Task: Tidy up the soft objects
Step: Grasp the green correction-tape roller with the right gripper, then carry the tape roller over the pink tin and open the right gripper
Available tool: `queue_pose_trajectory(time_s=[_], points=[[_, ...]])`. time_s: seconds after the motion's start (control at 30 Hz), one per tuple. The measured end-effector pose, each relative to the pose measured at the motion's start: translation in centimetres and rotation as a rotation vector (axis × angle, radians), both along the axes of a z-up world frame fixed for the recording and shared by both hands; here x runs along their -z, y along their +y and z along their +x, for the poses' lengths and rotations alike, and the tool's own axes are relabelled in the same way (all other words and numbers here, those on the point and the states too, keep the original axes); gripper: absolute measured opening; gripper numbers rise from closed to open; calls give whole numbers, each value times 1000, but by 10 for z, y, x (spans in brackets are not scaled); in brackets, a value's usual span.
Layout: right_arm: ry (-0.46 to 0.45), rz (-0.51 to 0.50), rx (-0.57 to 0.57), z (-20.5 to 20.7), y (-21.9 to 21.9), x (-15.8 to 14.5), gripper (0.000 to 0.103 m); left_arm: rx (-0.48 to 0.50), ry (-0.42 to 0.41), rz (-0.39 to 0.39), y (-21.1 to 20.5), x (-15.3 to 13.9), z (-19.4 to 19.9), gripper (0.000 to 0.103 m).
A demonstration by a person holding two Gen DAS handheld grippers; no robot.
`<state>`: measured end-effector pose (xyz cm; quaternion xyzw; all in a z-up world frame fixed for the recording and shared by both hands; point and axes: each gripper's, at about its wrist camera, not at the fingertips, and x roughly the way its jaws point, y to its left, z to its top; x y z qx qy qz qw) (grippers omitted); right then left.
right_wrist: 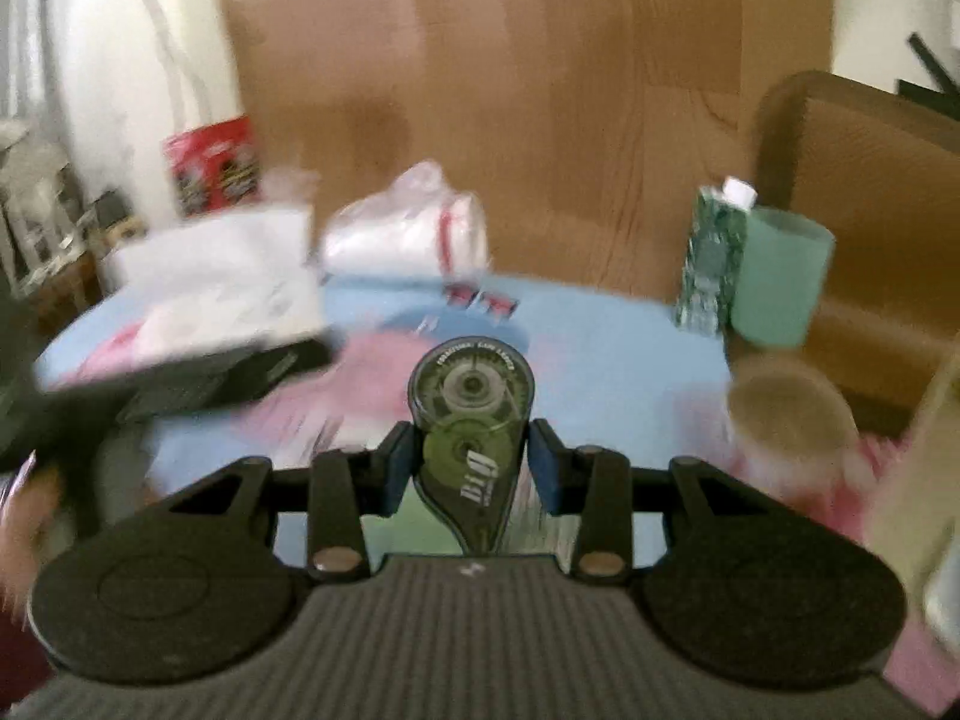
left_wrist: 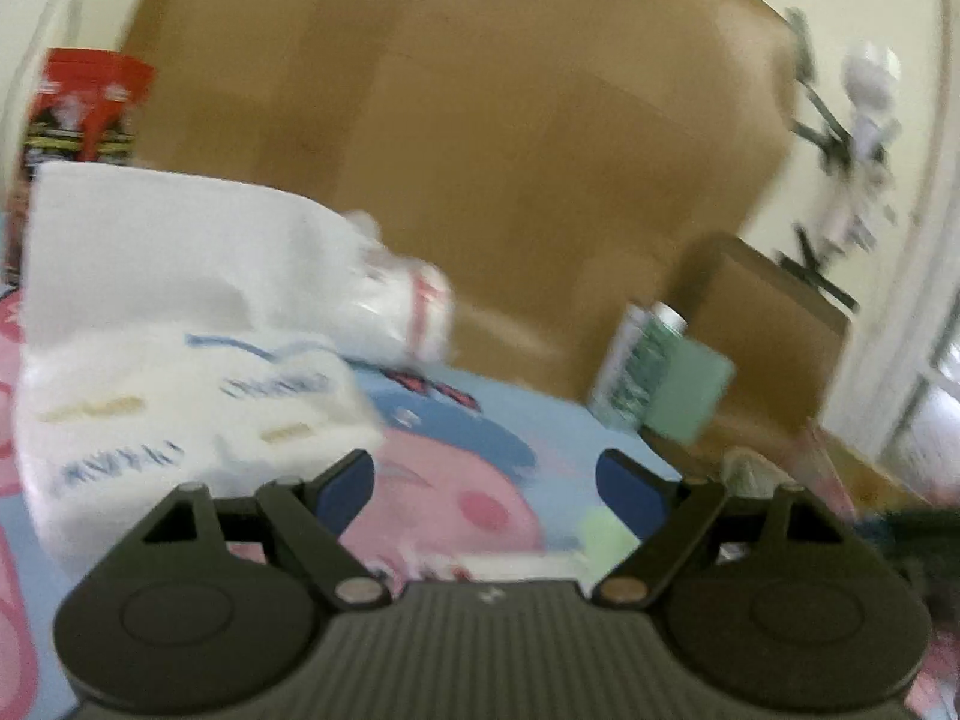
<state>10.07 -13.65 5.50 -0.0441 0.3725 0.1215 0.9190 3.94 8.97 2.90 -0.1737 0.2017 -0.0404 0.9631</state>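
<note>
Between the right gripper [right_wrist: 469, 468] fingers sits a tape dispenser [right_wrist: 471, 420], a teardrop of clear plastic with 2 greenish reels, its narrow tip toward the camera and its round end out ahead; the blue pads [right_wrist: 547, 468] press on both its flanks, so it is held, lifted above the blue and pink cartoon cloth [right_wrist: 600, 330] on the table. Left gripper [left_wrist: 486, 483] fingers stand wide with nothing between them, low over the same cloth. Just beyond its left pad [left_wrist: 345, 483] lies a white soft pack [left_wrist: 180, 420] with blue print, a white bag [left_wrist: 168, 252] rising behind it and a clear plastic bundle [left_wrist: 408, 300] with a red stripe past that. Farther off, at the table's far right corner, a green patterned carton [right_wrist: 711, 264] stands touching a mint green cup [right_wrist: 780, 276]; a red box [right_wrist: 213, 165] stands at the far left, and brown cardboard [right_wrist: 540, 90] closes the back.

Both views are smeared, so details of the print cannot be read. Judging by the task, the soft pack is the left gripper's business: come in level at its near edge, close on the bulk and not on loose film, while the right sets the dispenser clear of the soft pile before letting go
</note>
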Motion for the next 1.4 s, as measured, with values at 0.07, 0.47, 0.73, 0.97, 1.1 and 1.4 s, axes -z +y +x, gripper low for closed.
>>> queue_pose_trajectory(time_s=[0.07,0.47,0.73,0.97,1.1,1.4], points=[[10,-15,-2,-37,-5,5,44,48,-2,-21,-11,-6,-11,81],[-21,-60,77,-89,-20,41,59,386,361,-50,-97,9,-26,61],[-136,-48,96,-122,-34,36,41,451,294,132,-150,-5,-31,47],[-367,-45,284,-132,-97,-10,41,630,71,394,-244,-67,-6,47],[-411,-53,418,-121,-140,-20,42,682,36,401,-295,-71,21,50],[-386,8,581,-105,-188,1,42,563,78,328,-282,-53,48,50]])
